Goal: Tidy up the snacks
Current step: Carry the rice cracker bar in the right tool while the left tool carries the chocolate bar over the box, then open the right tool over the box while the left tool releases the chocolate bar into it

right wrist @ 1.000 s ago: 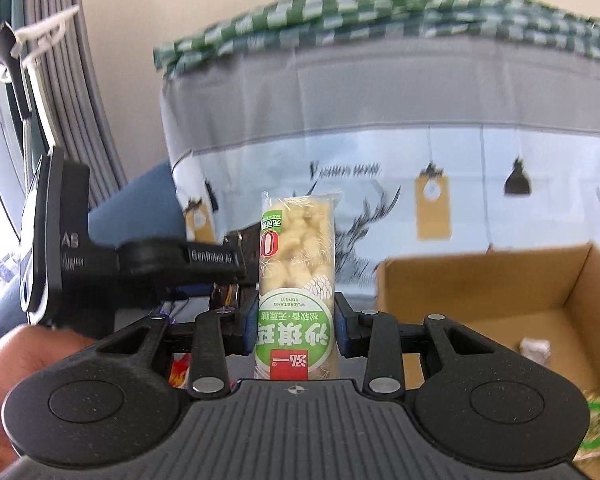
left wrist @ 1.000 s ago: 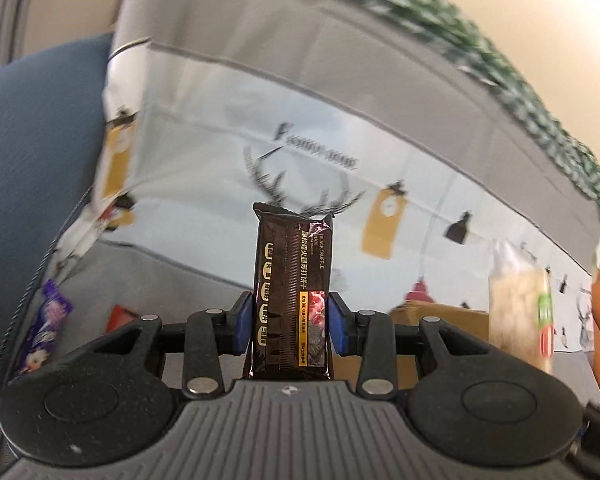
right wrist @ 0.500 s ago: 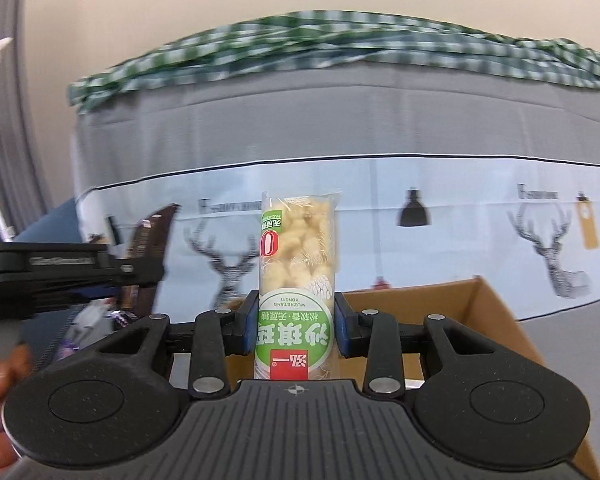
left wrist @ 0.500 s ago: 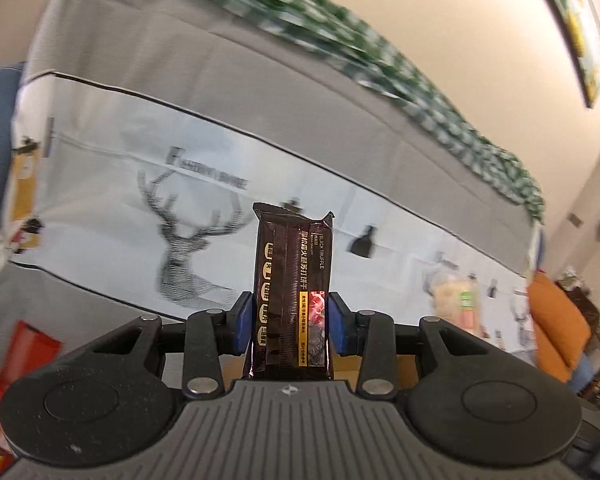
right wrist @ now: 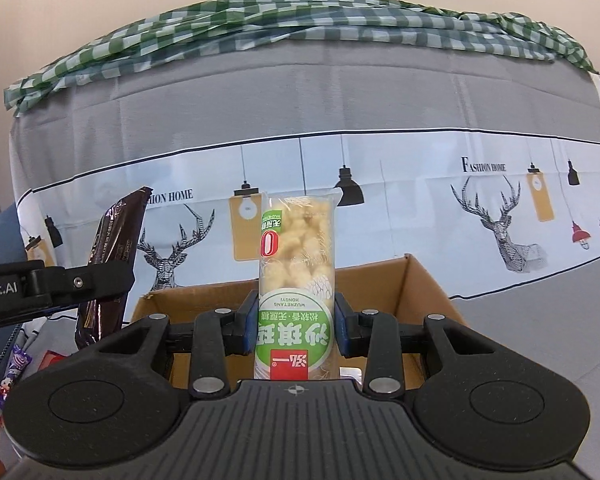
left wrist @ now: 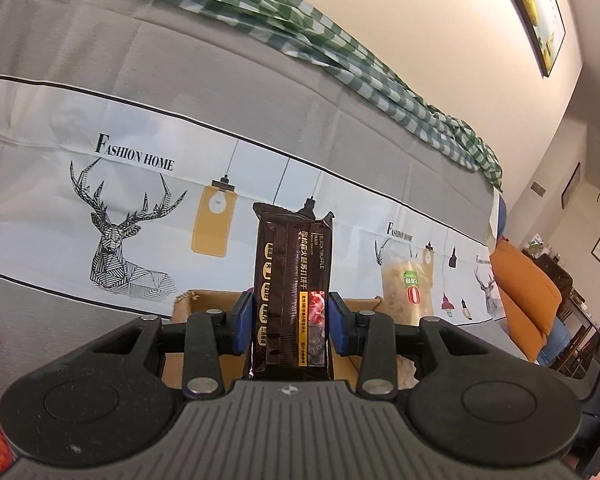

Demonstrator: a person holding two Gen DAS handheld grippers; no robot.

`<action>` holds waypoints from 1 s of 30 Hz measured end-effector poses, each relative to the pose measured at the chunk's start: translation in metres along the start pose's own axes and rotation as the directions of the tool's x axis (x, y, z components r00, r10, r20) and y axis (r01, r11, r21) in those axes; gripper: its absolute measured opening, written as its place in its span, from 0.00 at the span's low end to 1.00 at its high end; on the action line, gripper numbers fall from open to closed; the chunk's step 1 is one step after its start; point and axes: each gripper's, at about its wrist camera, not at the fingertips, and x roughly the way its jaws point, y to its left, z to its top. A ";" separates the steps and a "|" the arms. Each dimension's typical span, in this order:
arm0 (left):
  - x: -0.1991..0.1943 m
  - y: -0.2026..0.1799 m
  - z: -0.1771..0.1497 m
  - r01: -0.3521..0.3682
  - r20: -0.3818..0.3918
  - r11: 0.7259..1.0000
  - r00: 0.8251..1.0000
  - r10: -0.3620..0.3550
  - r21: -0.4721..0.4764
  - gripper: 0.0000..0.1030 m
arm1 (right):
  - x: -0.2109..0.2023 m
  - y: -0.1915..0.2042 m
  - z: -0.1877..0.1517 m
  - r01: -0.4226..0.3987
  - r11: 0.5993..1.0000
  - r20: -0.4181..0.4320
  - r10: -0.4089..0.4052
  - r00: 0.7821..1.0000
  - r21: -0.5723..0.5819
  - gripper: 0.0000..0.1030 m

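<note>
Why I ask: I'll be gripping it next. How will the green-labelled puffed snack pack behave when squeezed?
The puffed snack pack looks light and probably crushable: airy pale pieces show through clear film. Glossy wrapper may slip. It stands upright in the right gripper, so fairly stiff.

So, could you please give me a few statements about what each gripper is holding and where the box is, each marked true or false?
1. The left gripper is shut on a dark brown snack pack. True.
2. The right gripper is open with nothing between its pads. False: it is shut on a green-labelled puffed snack pack, held upright.
3. An open cardboard box sits just beyond the right gripper. True.
4. The printed sofa cover shows cats. False: it shows deer and hanging lamps.
5. A green checked cloth lies along the top of the sofa back. True.
</note>
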 end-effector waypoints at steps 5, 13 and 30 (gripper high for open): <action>0.002 -0.002 -0.001 0.018 -0.005 1.000 1.000 -0.018 0.003 0.41 | -0.002 -0.001 0.000 0.015 1.000 0.003 -0.015 1.000 0.002 0.37; 0.004 -0.008 -0.004 0.060 -0.018 0.998 0.998 -0.060 0.022 0.41 | -0.003 0.002 0.000 0.041 0.999 0.010 -0.041 0.999 0.007 0.37; 0.006 -0.009 -0.007 0.127 -0.048 0.992 0.991 -0.126 0.020 0.62 | -0.009 0.006 0.001 0.122 0.992 0.055 -0.123 0.991 0.027 0.52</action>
